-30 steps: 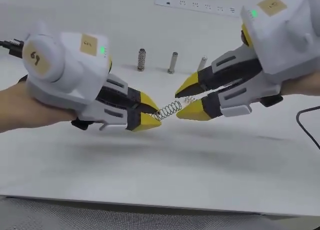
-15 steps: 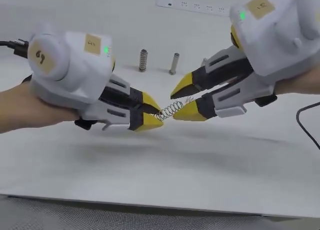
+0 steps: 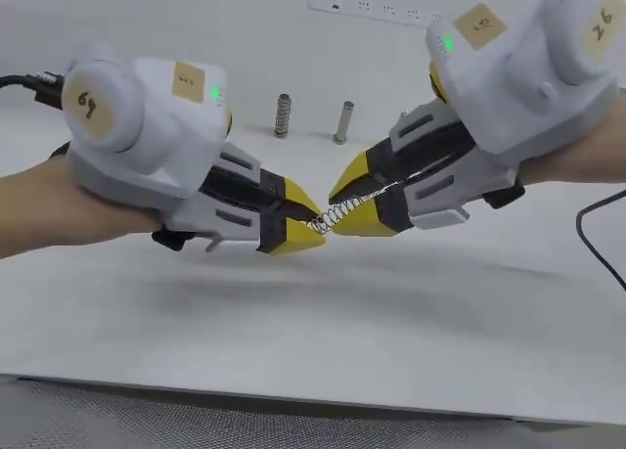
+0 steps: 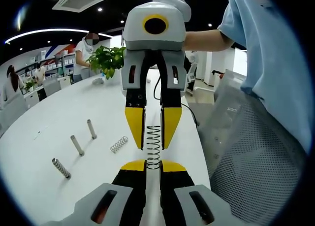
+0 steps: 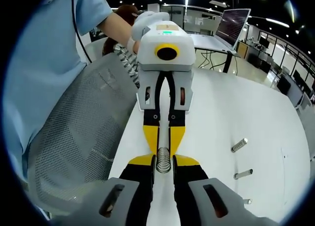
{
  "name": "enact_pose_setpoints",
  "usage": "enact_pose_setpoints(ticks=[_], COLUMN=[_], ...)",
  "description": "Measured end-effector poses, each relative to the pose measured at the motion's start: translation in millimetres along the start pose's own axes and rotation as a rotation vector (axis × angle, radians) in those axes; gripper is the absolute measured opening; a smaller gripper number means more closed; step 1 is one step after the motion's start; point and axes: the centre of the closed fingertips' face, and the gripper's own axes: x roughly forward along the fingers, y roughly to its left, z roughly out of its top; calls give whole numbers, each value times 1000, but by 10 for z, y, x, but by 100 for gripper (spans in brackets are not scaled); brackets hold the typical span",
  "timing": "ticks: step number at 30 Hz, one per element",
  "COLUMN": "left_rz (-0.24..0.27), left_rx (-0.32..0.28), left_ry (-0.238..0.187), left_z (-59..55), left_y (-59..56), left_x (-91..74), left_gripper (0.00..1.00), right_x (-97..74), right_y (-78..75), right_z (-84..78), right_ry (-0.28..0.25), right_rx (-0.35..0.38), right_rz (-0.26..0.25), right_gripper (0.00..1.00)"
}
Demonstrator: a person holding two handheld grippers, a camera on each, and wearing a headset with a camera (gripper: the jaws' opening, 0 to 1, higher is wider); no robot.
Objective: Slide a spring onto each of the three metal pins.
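A small steel spring (image 3: 331, 214) hangs in the air between both grippers. My left gripper (image 3: 305, 224) is shut on its left end. My right gripper (image 3: 336, 207) has closed its yellow jaws around the other end. In the left gripper view the spring (image 4: 153, 146) runs from my own jaws (image 4: 153, 165) up into the right gripper (image 4: 152, 146). Far across the table stand a pin wearing a spring (image 3: 283, 114) and a bare pin (image 3: 345, 121). The left gripper view has a third pin (image 4: 92, 129).
A loose spring (image 4: 118, 144) lies on the white table (image 3: 293, 332) near the pins. A power strip (image 3: 391, 9) sits along the far edge. A black cable (image 3: 597, 239) curls at the right. A mesh chair (image 5: 83, 137) stands by the table edge.
My right gripper has moved left toward the left one and narrowed its wide-open jaws onto the spring. The visible stretch of spring has shortened. The left gripper has kept its hold.
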Motion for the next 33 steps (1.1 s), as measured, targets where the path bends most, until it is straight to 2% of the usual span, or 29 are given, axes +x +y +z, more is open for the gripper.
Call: enact_pose_setpoints(ticks=[9,20,33], left_rz=[1,-2,5], left_rx=[-5,-8,-11], left_ry=[0,-2,-16], left_z=[0,-3,20], left_y=[7,0,15], left_x=[-6,12,39], left_gripper=[1,1,2], right_x=[21,28,-3], right_y=[-5,-2,1], right_z=[-11,-37,-45], right_ry=[18,43,61], right_rx=[-16,8,4], right_rz=[8,16,21], right_gripper=[9,8,7])
